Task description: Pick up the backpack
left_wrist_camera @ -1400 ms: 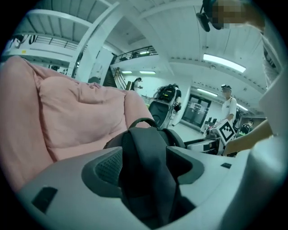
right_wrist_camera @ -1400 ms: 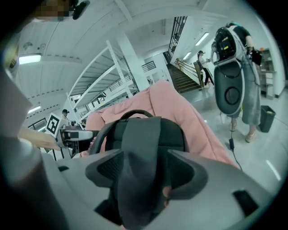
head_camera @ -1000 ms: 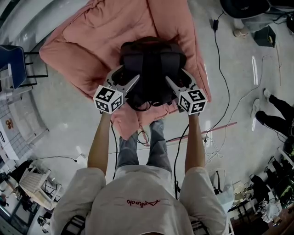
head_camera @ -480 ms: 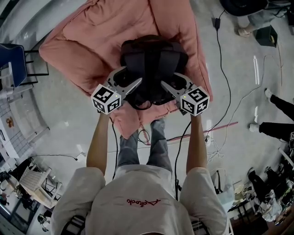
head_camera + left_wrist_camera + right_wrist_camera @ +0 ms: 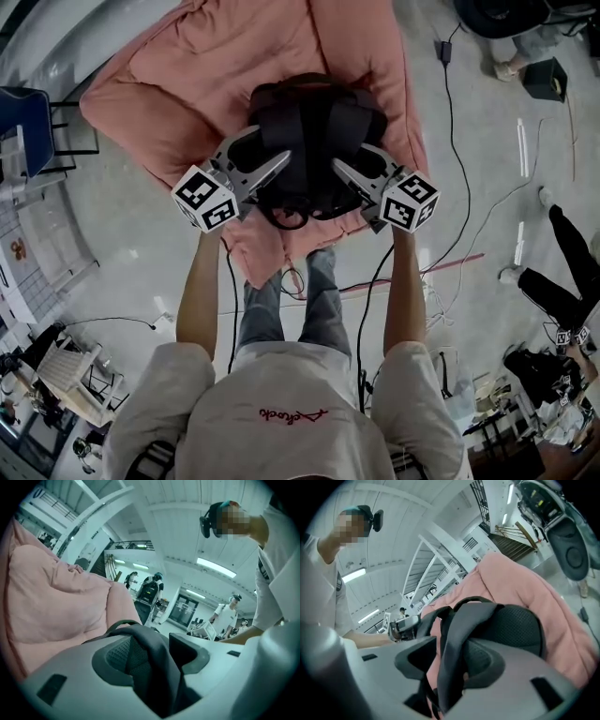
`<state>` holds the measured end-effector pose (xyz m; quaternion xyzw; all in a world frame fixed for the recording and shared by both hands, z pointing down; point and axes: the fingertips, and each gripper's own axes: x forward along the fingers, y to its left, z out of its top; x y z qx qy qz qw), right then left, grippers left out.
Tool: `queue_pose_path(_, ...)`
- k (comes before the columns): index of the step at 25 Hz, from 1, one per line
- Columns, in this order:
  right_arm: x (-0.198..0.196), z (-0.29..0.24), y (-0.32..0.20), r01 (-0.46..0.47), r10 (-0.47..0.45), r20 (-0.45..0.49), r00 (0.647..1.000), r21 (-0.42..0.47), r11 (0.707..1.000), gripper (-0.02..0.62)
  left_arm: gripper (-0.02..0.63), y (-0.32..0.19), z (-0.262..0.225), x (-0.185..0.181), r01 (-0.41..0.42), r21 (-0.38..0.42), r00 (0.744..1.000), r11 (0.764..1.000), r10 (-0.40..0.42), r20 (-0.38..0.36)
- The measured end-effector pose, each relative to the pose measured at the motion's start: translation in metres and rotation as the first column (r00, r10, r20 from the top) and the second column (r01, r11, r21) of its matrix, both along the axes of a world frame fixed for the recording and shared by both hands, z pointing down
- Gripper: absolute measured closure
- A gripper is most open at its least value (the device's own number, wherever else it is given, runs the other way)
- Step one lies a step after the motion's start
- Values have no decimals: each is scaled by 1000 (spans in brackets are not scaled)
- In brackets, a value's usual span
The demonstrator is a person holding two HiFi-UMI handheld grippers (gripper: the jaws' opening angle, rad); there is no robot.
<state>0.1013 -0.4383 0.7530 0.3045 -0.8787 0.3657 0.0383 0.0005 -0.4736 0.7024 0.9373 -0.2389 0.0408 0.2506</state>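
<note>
Risen: left gripper (image 5: 265,150), right gripper (image 5: 353,161); jaws, just closing, clamp straps (image 5: 150,667) of backpack (image 5: 314,122) between them.

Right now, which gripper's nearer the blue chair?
Left. Left gripper is on the blue chair side of the backpack, right gripper opposite; both have just been closing on its straps.

I get bright, even indoor light from ceiling strips (image 5: 219,567), with a cool teal cast in both gripper views. Shadows on the floor (image 5: 141,253) stay soft. Every view bows at its edges, corners go black, and the nearest foreground blurs.
</note>
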Motion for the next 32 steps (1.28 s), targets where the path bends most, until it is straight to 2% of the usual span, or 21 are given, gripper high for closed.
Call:
queue_pose_path(4,-10,11,-15,-6,7,36,999,-38,999,402,377,-6,-9,-1,2,-50,996,999,-7,-94)
queue_pose_path(11,-24,-6,-28,75,-75,76,994,7,997,426,408,3,14,-3,-36,-66,998,997,32,-59)
queue_pose_path(14,-29,-6,-35,109,-109,70,992,2,994,449,408,11,28,4,-114,-109,993,988,111,-32)
queue_pose_path(16,-29,-8,-38,107,-106,103,989,-5,994,492,408,25,46,13,-216,-161,975,963,221,14)
queue_pose_path(18,-30,-11,-38,109,-107,134,985,-6,994,498,408,34,60,22,-255,-158,960,954,269,74)
queue_pose_path(19,-30,-12,-37,114,-113,139,984,-4,993,499,408,32,61,24,-244,-142,963,959,257,78)
queue_pose_path(22,-26,-12,-33,131,-129,130,983,-6,991,506,410,13,44,27,-164,-99,986,982,164,-7)
queue_pose_path(24,-25,-9,-30,144,-141,122,983,-13,990,509,417,1,35,28,-132,-69,991,989,131,-24)
queue_pose_path(28,-29,0,-32,144,-138,132,981,-33,989,509,456,-18,20,30,-133,-24,991,991,132,-31)
queue_pose_path(32,-34,1,-32,170,-162,160,974,-37,985,500,499,-20,2,29,-133,-32,987,991,129,-98)
